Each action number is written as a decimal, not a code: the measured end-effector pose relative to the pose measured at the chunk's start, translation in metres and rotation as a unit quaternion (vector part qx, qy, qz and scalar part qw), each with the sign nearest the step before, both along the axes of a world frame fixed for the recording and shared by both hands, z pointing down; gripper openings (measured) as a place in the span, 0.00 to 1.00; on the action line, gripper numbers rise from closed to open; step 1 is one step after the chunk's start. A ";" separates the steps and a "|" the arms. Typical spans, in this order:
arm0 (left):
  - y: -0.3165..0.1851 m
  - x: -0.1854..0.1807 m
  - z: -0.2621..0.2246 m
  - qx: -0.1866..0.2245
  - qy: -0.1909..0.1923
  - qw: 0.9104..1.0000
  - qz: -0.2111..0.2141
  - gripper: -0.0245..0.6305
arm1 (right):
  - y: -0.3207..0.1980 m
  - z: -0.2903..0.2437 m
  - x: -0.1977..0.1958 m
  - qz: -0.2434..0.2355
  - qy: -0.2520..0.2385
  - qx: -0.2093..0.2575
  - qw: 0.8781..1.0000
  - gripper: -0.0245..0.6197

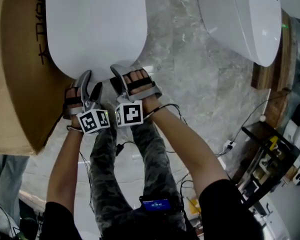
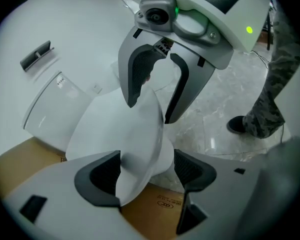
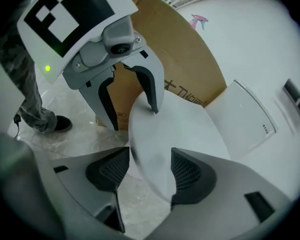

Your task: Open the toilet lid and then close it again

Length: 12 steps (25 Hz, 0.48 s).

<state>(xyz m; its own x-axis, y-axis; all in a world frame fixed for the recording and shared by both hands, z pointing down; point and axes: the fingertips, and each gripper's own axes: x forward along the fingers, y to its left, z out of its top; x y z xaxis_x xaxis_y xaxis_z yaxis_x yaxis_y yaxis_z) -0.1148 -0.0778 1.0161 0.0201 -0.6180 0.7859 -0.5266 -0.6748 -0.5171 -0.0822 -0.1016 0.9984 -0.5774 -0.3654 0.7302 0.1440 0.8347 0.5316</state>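
White plastic toilet lid (image 1: 95, 24) lay closed, next to brown cardboard box (image 1: 15, 84). I saw left gripper (image 2: 147, 171) and right gripper (image 3: 150, 171) at its front edge, both w/ jaws wide apart; edge sat between pads, not clamped.

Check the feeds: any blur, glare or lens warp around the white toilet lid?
Head view: evenly lit, sharp, though the glossy white plastic toilet lid looks flat and bright. Left gripper view: heavy fisheye, dark corners, lid edge soft between the open jaws of the left gripper. Right gripper view: same warp; lid edge smeared between the open jaws of the right gripper.
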 end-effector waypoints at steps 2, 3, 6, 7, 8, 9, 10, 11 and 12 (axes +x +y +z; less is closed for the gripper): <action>-0.004 0.000 0.001 0.005 0.002 1.000 0.002 0.52 | -0.002 0.003 -0.003 -0.007 0.004 0.016 1.000 0.42; -0.006 0.000 0.000 0.008 0.001 1.000 0.004 0.52 | -0.002 0.005 -0.005 -0.008 0.007 0.019 1.000 0.42; -0.012 0.000 -0.004 0.018 -0.010 1.000 0.009 0.52 | -0.002 0.007 -0.007 -0.008 0.011 0.019 1.000 0.42; -0.015 0.000 -0.005 0.019 -0.013 1.000 0.010 0.52 | -0.001 0.007 -0.007 -0.009 0.012 0.019 1.000 0.42; -0.017 -0.001 -0.005 0.017 -0.016 1.000 0.012 0.52 | -0.001 0.007 -0.007 -0.010 0.014 0.019 1.000 0.42; -0.019 -0.001 -0.005 0.013 -0.018 1.000 0.016 0.52 | -0.001 0.007 -0.006 -0.009 0.015 0.018 1.000 0.42; -0.020 -0.001 -0.004 0.010 -0.019 1.000 0.019 0.52 | -0.001 0.007 -0.006 -0.009 0.017 0.016 1.000 0.42; -0.019 -0.001 -0.005 0.008 -0.018 1.000 0.021 0.52 | -0.001 0.007 -0.006 -0.008 0.019 0.014 1.000 0.42; -0.019 -0.001 -0.006 0.008 -0.014 1.000 0.022 0.52 | -0.001 0.006 -0.006 -0.006 0.020 0.011 1.000 0.42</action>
<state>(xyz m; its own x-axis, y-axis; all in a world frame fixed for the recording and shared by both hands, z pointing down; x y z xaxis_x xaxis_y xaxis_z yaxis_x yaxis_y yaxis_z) -0.1163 -0.0964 1.0103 0.0245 -0.6300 0.7762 -0.4818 -0.6878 -0.5430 -0.0881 -0.1028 1.0045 -0.5521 -0.3749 0.7447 0.1758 0.8208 0.5435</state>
